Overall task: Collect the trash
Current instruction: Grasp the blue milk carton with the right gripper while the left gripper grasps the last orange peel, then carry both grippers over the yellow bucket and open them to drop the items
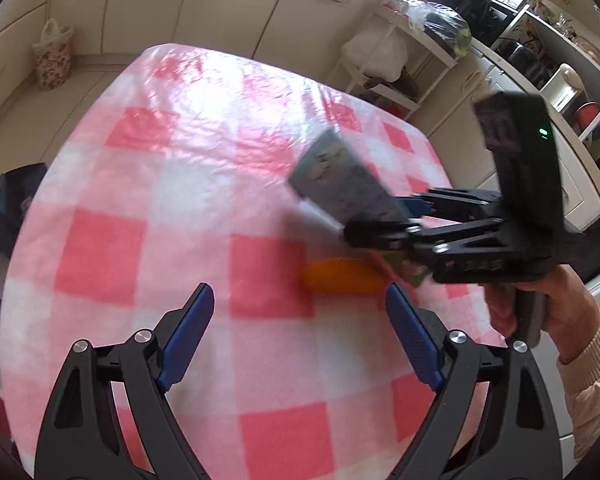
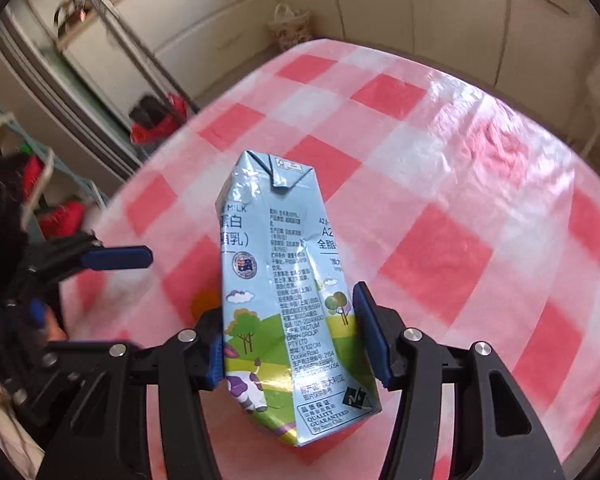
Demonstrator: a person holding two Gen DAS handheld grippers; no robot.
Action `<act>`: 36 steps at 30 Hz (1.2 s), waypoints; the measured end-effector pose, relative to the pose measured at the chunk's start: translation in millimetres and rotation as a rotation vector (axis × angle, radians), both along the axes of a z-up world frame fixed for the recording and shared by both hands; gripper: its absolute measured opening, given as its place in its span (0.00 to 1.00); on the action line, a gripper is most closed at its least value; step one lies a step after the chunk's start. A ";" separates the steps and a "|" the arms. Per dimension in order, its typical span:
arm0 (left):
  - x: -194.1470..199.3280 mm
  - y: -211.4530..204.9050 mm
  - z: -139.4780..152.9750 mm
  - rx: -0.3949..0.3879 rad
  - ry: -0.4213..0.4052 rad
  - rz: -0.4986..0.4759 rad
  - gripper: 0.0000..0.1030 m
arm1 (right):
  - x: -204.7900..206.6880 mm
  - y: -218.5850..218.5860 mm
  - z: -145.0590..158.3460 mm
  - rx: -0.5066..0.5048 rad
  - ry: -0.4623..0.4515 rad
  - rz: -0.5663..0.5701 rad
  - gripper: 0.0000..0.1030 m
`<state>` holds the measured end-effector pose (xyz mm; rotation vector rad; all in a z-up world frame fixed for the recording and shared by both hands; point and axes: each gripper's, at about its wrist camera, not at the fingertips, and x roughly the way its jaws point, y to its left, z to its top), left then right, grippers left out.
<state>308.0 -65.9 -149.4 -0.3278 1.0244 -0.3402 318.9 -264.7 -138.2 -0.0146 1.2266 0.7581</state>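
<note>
We hold two grippers over a tabletop (image 1: 112, 208) covered in a pink and white checked cloth. On our left, the left gripper (image 1: 300, 312) hovers above the cloth with its blue-padded jaws spread wide and nothing between them. Just beyond its right jaw, an orange object (image 1: 340, 276), blurred, lies on the cloth. Further right, the right gripper (image 2: 290, 334) has its jaws pressed against both sides of a light blue milk carton (image 2: 284, 300), gripping it near its lower end and holding it lifted above the tabletop. The carton is dented and printed with a cow and green hills. Cream cabinets (image 1: 148, 4) stand behind.
</note>
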 end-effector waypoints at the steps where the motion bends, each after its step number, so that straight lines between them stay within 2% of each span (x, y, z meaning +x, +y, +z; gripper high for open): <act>1: -2.1 2.6 -0.7 0.000 0.008 0.003 0.82 | -7.6 -6.6 2.8 -0.013 -0.019 -0.041 0.52; 3: -5.9 3.7 0.2 0.000 0.013 0.008 0.82 | -20.5 -16.6 7.7 -0.075 -0.069 -0.103 0.52; 5: -9.5 -3.6 4.6 0.025 -0.014 -0.028 0.82 | -37.5 -31.4 13.0 -0.138 -0.107 -0.162 0.52; 10: -9.2 -49.9 21.2 0.257 -0.204 -0.329 0.82 | -62.0 -72.8 12.2 -0.191 -0.089 -0.259 0.52; 12: -0.3 -65.6 19.3 0.330 -0.231 -0.442 0.80 | -69.0 -87.3 9.0 -0.186 -0.066 -0.298 0.52; 13: 3.9 -70.7 18.3 0.348 -0.234 -0.480 0.77 | -72.5 -92.1 8.2 -0.185 -0.057 -0.312 0.52; 17: 15.8 -93.0 4.5 0.438 -0.209 -0.630 0.50 | -76.1 -101.7 2.8 -0.183 -0.034 -0.357 0.52; 19: 15.3 -102.4 -3.3 0.492 -0.198 -0.660 0.36 | -79.3 -104.8 4.6 -0.181 -0.036 -0.365 0.52; 21: 12.7 -103.5 -5.7 0.468 -0.186 -0.651 0.17 | -80.3 -104.1 5.7 -0.186 -0.042 -0.367 0.52; 22: 11.1 -100.1 -4.6 0.454 -0.178 -0.628 0.16 | -80.3 -103.8 5.8 -0.184 -0.046 -0.371 0.52; 26: -0.1 -84.7 6.7 0.333 -0.176 -0.505 0.13 | -87.6 -110.5 10.8 -0.154 -0.061 -0.397 0.52; 30: -20.6 -71.2 22.2 0.241 -0.178 -0.414 0.12 | -95.2 -119.5 28.2 -0.097 -0.091 -0.434 0.52; 36: -55.4 -72.6 62.5 0.119 -0.232 -0.332 0.12 | -117.8 -132.6 60.3 -0.023 -0.143 -0.471 0.52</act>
